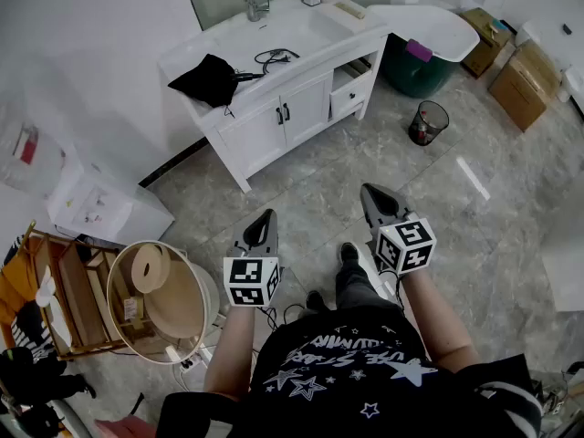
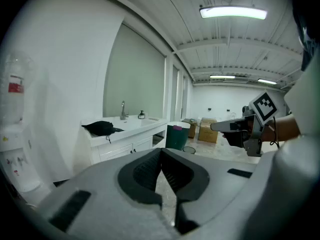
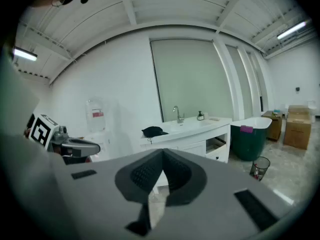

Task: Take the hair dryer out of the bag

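Observation:
A black bag (image 1: 208,79) lies on the left end of the white vanity counter (image 1: 239,46), with a black cord (image 1: 274,57) beside it. The same bag shows far off in the left gripper view (image 2: 101,128) and the right gripper view (image 3: 153,131). The hair dryer itself is hidden. My left gripper (image 1: 265,217) and right gripper (image 1: 369,192) are both shut and empty, held over the floor well short of the vanity. Their jaws meet tip to tip in each gripper view (image 2: 161,151) (image 3: 162,153).
A sink with a tap (image 1: 255,3) sits mid-counter. A green tub (image 1: 415,67), a mesh bin (image 1: 428,121) and cardboard boxes (image 1: 525,80) stand to the right. A wooden shelf (image 1: 68,295) and a round basket (image 1: 164,299) are at the left.

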Demonstrator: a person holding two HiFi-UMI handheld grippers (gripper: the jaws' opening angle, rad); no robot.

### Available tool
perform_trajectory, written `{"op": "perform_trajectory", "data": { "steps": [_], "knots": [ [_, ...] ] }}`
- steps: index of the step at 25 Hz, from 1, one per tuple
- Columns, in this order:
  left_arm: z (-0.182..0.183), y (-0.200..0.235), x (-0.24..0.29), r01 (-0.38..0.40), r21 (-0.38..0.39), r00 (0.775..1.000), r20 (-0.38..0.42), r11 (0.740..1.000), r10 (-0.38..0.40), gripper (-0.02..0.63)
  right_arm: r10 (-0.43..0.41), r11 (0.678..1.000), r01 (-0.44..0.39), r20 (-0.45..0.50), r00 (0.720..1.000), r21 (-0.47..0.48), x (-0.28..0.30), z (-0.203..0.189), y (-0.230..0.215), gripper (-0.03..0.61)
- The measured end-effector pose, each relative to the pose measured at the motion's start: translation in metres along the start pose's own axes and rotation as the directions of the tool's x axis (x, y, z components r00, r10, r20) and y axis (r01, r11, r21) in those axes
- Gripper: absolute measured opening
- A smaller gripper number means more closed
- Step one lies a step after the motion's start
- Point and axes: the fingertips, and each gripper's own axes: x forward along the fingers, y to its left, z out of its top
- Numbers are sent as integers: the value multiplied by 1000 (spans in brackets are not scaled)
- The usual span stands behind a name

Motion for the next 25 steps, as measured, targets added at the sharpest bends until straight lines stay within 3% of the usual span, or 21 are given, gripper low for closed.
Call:
{"op": "perform_trajectory", "data": {
  "steps": [9, 14, 25],
  "knots": [
    [-6, -6, 19, -10, -14, 1000, -25, 1000, 10, 12, 23, 1000, -23, -14, 1000, 1, 9, -4, -13, 6],
    [2, -11, 48, -28, -18, 999, -35, 999, 27, 12, 76, 997, -76, -12, 997, -11, 29, 3, -33, 6],
    [53, -7, 142, -154, -40, 988, -25, 987, 153, 12, 140, 990, -140, -40, 989, 0, 100, 32, -132, 6]
  ]
}}
